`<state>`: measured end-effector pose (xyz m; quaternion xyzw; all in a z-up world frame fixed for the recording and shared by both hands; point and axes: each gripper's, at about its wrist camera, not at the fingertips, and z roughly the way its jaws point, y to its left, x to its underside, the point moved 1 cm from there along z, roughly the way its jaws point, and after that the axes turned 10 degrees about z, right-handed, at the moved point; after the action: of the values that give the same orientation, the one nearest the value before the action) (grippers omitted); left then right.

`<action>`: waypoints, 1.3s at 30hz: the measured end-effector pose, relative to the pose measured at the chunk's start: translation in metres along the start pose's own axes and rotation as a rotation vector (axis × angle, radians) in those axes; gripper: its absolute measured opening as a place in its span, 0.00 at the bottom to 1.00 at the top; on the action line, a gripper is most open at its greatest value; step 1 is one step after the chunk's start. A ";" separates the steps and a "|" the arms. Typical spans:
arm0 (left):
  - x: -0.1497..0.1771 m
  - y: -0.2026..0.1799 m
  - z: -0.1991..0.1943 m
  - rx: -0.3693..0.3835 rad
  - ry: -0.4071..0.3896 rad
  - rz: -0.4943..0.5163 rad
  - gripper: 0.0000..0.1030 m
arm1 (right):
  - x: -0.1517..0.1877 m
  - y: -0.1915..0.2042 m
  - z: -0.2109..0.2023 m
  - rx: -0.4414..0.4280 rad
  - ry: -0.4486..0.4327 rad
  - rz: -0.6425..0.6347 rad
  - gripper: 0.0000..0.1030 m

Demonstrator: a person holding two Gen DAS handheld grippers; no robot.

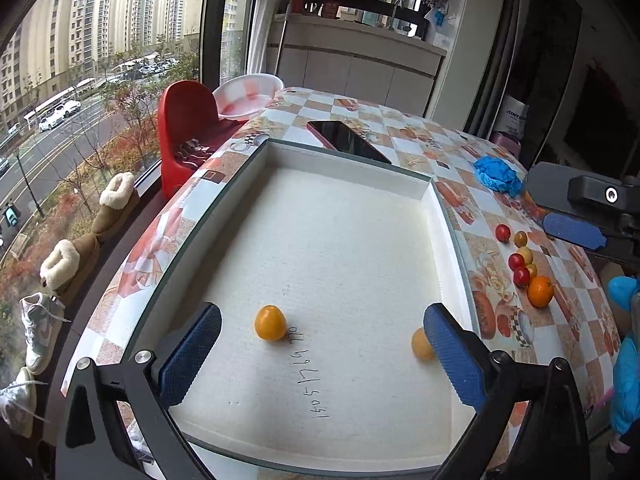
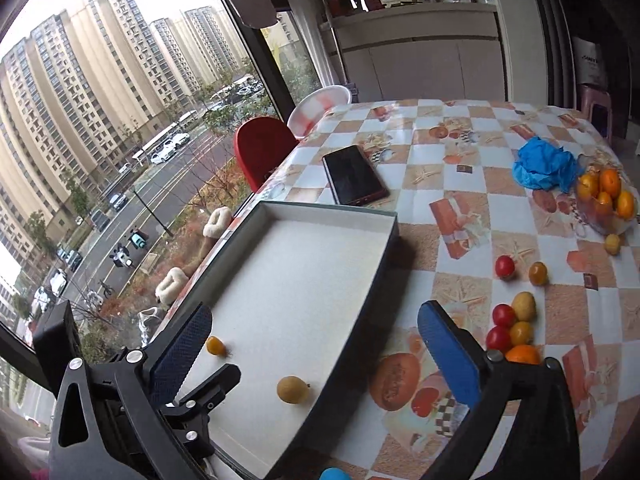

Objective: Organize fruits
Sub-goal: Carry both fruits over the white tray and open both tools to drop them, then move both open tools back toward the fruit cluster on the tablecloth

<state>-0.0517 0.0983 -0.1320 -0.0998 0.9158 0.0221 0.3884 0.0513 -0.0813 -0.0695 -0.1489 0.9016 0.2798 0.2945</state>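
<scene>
A shallow white tray (image 1: 340,220) lies on the checked tablecloth (image 1: 404,136). My left gripper (image 1: 323,314) hangs open over the tray's near end. An orange-yellow tomato (image 1: 271,323) lies loose on the tray floor between its fingers, touching neither pad. A paler yellow fruit (image 1: 418,344) lies half hidden behind the right finger. In the right wrist view my right gripper (image 2: 316,312) is open above the tray's (image 2: 312,264) right rim, holding nothing. Both fruits, the tomato (image 2: 216,346) and the yellow one (image 2: 293,389), lie below it. One of its pads (image 1: 574,234) shows at the right of the left wrist view.
Right of the tray lie several loose red and yellow tomatoes (image 2: 503,315) and an orange (image 2: 522,354). A glass bowl of oranges (image 2: 604,200), a crumpled blue glove (image 2: 544,164) and a dark phone (image 2: 354,175) are farther back. A red chair (image 2: 262,148) stands by the window.
</scene>
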 end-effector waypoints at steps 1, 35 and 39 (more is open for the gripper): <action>-0.002 -0.005 -0.003 0.005 -0.008 0.010 0.98 | -0.001 -0.009 -0.005 0.018 -0.005 0.011 1.00; -0.019 -0.203 0.004 0.143 0.072 0.393 0.98 | 0.055 -0.254 -0.051 0.599 0.035 0.222 1.00; -0.011 -0.212 0.026 0.129 0.120 0.365 0.98 | 0.064 -0.251 -0.054 0.586 -0.048 0.180 1.00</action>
<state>0.0167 -0.1046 -0.1343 0.0918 0.9398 0.0276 0.3281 0.0862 -0.3207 -0.1772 0.0297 0.9462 0.0364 0.3201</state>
